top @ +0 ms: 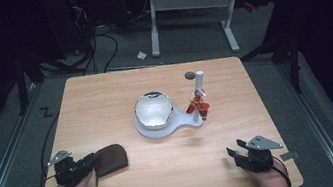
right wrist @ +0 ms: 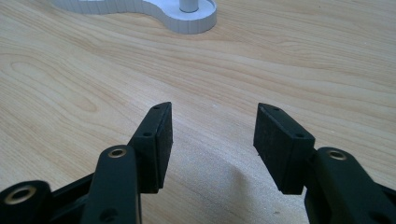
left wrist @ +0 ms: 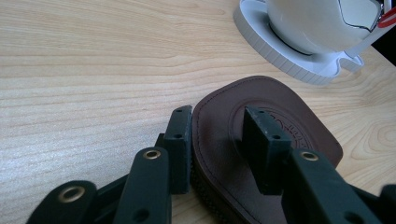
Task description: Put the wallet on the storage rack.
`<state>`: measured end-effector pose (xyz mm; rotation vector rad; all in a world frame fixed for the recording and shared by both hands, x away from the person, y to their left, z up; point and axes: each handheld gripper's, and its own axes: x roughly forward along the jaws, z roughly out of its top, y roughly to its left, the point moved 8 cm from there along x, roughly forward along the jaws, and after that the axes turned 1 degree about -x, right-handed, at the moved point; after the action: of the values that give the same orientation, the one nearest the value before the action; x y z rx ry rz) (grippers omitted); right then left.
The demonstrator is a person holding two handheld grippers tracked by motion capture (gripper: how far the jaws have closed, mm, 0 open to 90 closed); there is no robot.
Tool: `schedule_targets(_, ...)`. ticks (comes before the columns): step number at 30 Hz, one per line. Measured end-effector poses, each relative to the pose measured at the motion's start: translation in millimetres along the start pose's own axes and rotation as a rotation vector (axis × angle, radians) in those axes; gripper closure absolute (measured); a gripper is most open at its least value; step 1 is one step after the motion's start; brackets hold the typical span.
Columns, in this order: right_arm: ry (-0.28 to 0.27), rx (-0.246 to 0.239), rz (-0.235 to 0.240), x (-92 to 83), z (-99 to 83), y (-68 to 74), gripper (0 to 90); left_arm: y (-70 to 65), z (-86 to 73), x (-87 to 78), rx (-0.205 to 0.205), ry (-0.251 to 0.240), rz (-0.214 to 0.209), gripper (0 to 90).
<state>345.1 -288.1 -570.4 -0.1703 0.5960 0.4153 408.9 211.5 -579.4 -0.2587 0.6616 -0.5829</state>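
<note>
Both grippers sit at the near edge of the wooden table [top: 104, 98]. Left gripper [left wrist: 219, 135] straddles the near end of the brown leather pouch [left wrist: 280, 121], jaws partly closed around it; pad contact cannot be confirmed. Pouch lies flat, near the white stand [top: 160, 127] at table centre. Right gripper [right wrist: 212, 140] rests open, holding nothing.

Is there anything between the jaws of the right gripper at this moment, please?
No: in the right gripper view the right gripper has its jaws standing apart, with bare wooden table between them.
</note>
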Motion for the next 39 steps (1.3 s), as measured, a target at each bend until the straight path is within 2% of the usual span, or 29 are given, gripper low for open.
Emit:
schedule_targets(1, 0.001, 0.0, -0.001, 0.1, -0.1, -0.1, 47.5, 0.8, -0.2, -0.6, -0.008, -0.001, -0.002, 73.2)
schedule_targets(3, 0.001, 0.001, -0.002, 0.1, -0.2, -0.1, 47.6, 0.6, -0.3, -0.7, -0.002, -0.003, 0.002, 74.1)
schedule_targets(8, 0.002, 0.001, -0.002, 0.3, -0.2, 0.2, 47.7, 0.1, -0.6, -1.8, 0.032, -0.017, 0.042, 84.1)
schedule_targets(16, -0.003, 0.004, 0.0, -0.2, 0.2, -0.3, 47.9, -3.5, 0.4, -4.6, 0.073, -0.027, 0.057, 86.7)
schedule_targets(23, -0.005, 0.012, -0.002, 0.8, 1.2, -1.0, 48.1, -13.4, 7.4, -14.1, 0.082, -0.09, 0.019, 87.1)
schedule_targets(29, -0.013, 0.012, -0.003, 0.4, 1.5, -1.6, 48.2, -29.4, 16.9, -23.7, 0.146, -0.141, 0.03, 87.3)
schedule_targets(39, -0.021, 0.008, -0.005, 0.7, 3.5, -2.0, 48.7, -46.8, 26.2, -34.9, 0.219, -0.205, 0.05, 87.5)
